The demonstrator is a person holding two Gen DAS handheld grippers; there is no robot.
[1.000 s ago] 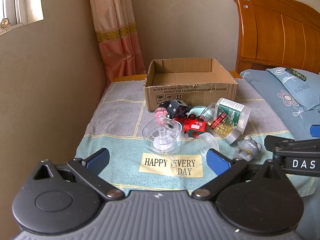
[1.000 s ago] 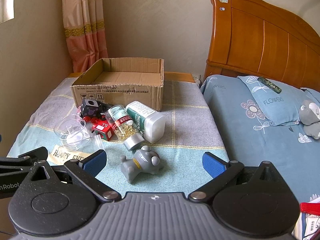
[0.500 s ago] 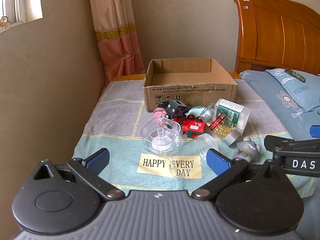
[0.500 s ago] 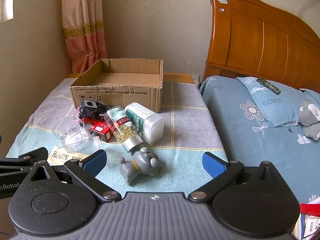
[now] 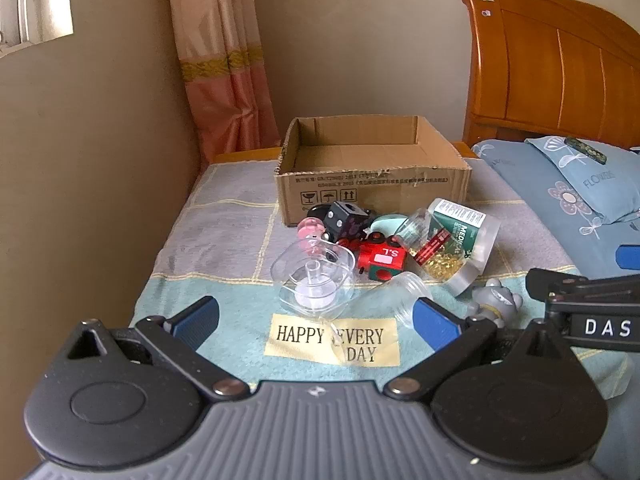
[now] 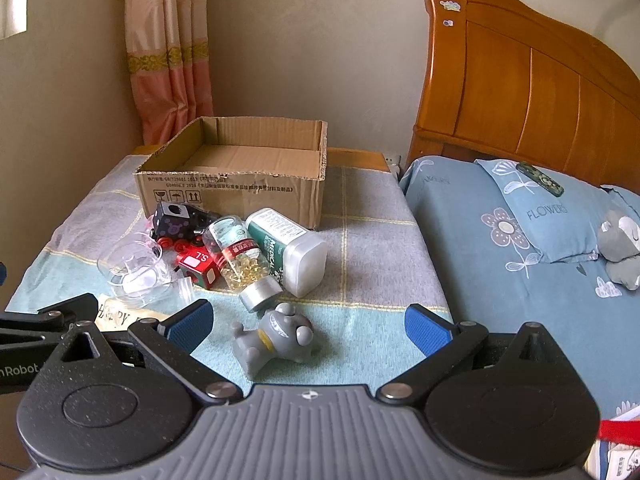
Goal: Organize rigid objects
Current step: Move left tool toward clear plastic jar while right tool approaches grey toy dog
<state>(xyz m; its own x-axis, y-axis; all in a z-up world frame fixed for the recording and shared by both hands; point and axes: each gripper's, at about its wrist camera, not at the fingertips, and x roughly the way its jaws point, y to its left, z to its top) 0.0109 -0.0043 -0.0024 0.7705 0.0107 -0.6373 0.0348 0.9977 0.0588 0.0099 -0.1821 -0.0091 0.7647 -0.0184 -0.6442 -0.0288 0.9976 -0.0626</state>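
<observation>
**Both grippers poised over the pile**

Hovering low over the cloth-covered table [image 6: 372, 216], the left gripper [image 5: 316, 320] has its blue-padded jaws spread wide with nothing between them. In its view a clear plastic cup [image 5: 314, 278] lies tipped just past the fingers, above the "HAPPY EVERY DAY" patch [image 5: 332, 340], with a small clear jar [image 5: 394, 300] on its side just beside it.

Over on the right, the right gripper [image 6: 306, 326] is equally wide open and holding nothing. A grey toy figure [image 6: 276, 338] lies on its side between the pads in the picture, though whether the fingers reach it cannot be told.

Behind all that, the clutter. A red toy train block [image 6: 198, 266] sits next to a black cube toy [image 6: 174, 216], the two touching or nearly so. A clear bottle of yellow capsules [image 6: 240, 258] lies down with its silver cap toward the camera, resting against a green-labelled white bottle [image 6: 292, 246], also on its side. A pink knobbed piece [image 5: 310, 230] peeks out behind the cup.

The cardboard box [image 6: 236, 192] stands open at the far side of the table, right behind the pile. Beside the table, a bed [image 6: 520, 264] with a blue floral pillow [image 6: 548, 216] and a wooden headboard [image 6: 520, 88].
</observation>
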